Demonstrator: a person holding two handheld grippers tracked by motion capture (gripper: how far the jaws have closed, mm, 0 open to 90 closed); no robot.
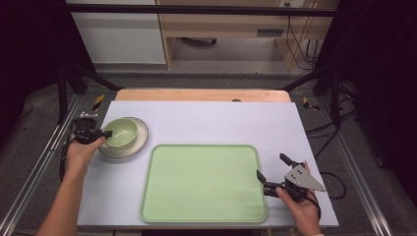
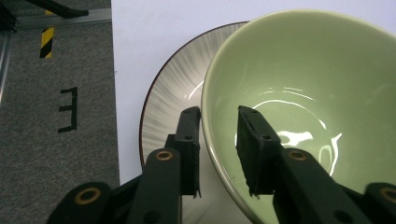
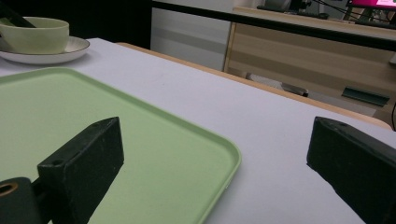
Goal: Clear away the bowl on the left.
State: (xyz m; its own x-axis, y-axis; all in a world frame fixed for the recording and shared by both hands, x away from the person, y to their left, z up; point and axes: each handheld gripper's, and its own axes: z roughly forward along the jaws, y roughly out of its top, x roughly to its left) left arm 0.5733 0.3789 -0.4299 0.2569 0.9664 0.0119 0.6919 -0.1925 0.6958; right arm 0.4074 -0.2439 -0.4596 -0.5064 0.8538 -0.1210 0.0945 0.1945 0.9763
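Note:
A pale green bowl (image 1: 122,132) stands on a white plate with a dark rim (image 1: 141,141) at the left of the table. My left gripper (image 1: 107,133) reaches in from the left and straddles the bowl's near rim. In the left gripper view one jaw is outside the bowl (image 2: 303,70), over the plate (image 2: 173,93), and the other is inside it. The left gripper (image 2: 218,112) still shows a gap at the rim, so it is open. My right gripper (image 1: 271,166) rests open and empty at the right edge of the green tray (image 1: 204,182).
The empty tray (image 3: 140,140) lies front and centre on the white table top. From the right gripper (image 3: 215,135), the bowl (image 3: 35,35) and plate (image 3: 70,49) sit far off. Grey floor and metal rails (image 1: 44,162) border the table's left side.

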